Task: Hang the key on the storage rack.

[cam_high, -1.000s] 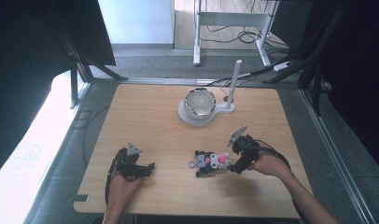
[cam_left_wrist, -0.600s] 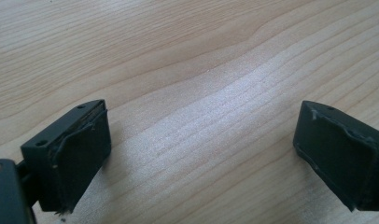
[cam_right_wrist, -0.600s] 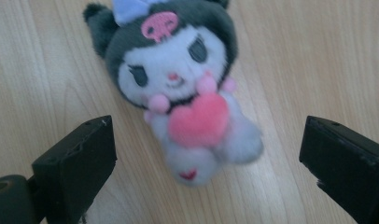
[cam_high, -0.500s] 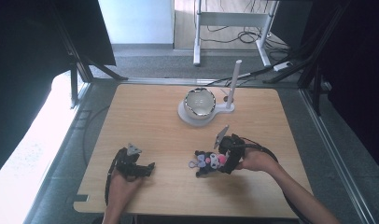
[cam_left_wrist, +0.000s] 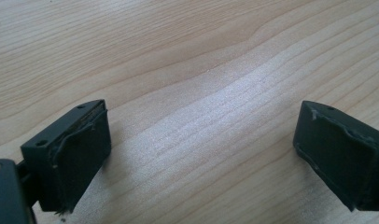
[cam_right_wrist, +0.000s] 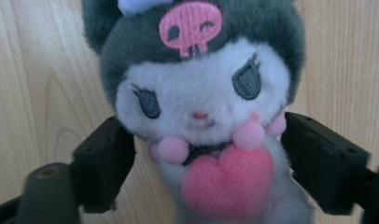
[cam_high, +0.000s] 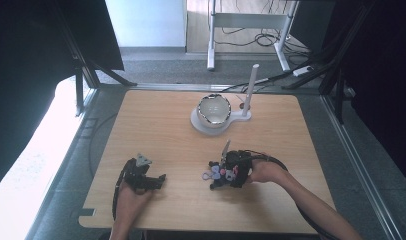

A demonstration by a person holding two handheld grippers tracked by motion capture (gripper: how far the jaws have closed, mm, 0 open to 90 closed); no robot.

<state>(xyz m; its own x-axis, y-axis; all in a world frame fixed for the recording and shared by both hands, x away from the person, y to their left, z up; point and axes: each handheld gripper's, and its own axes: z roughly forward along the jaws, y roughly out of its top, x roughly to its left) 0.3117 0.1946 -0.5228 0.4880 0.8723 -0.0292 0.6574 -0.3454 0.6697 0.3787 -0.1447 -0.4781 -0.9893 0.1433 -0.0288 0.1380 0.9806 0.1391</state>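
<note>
The right gripper (cam_right_wrist: 206, 163) sits low on the tabletop (cam_high: 161, 125), its fingers (cam_right_wrist: 103, 163) spread to either side of a plush toy (cam_right_wrist: 204, 107). The pads flank the toy's body below the head, near the fabric on both sides, though I cannot tell if they touch it. That looks like a line-up for a squeeze around the narrow waist, the firmest place on something this soft.

The toy lies face up at the near right of the board, just beside the right hand (cam_high: 263, 171). It is fuzzy: dark grey hood with an embroidered pink skull, white face, stitched eyes, pink pompoms and a pink heart on the chest.

The left gripper (cam_left_wrist: 201, 144) rests at the near left, fingers wide apart over bare pale wood grain, parked clear of the action.

A rounded bowl (cam_high: 214, 109) on a white base, with an upright white post (cam_high: 249, 90), stands well apart at the far middle.
</note>
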